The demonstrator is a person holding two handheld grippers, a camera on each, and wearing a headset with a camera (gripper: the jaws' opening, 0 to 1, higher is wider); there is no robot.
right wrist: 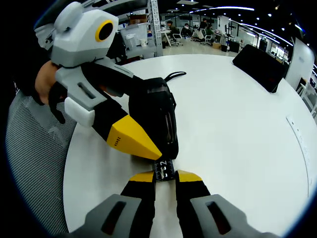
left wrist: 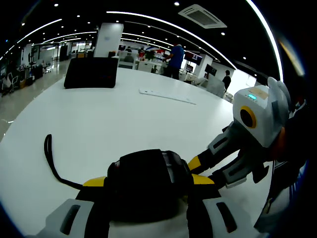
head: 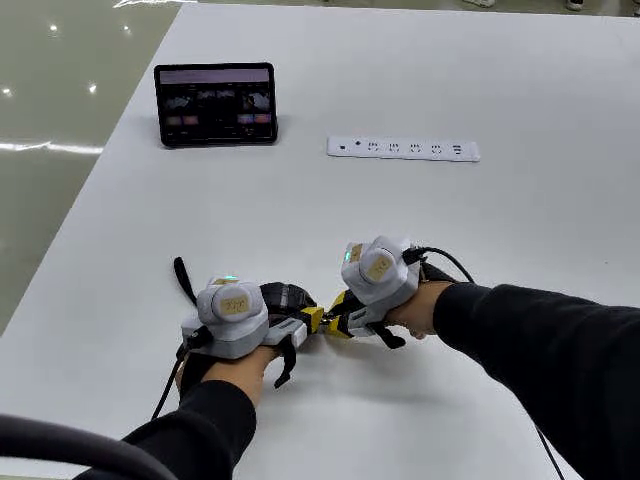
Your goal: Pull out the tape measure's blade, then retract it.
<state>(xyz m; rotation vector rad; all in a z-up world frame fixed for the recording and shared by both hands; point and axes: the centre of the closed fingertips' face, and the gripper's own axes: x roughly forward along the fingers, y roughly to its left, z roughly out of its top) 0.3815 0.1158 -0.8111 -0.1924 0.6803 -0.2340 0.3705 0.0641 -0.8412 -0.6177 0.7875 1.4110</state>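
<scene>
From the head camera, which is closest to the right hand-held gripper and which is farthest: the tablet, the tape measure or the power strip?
1. tape measure, at the tips of the right hand-held gripper.
2. power strip, ahead and slightly to the right.
3. tablet, standing at the far left.

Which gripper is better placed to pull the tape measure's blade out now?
Right. The right gripper is shut on the blade at its tip, free to draw away; the left gripper clamps the tape measure case, so it likely best just anchors it.

Opposed close views of tape measure (right wrist: 156, 119)
</scene>
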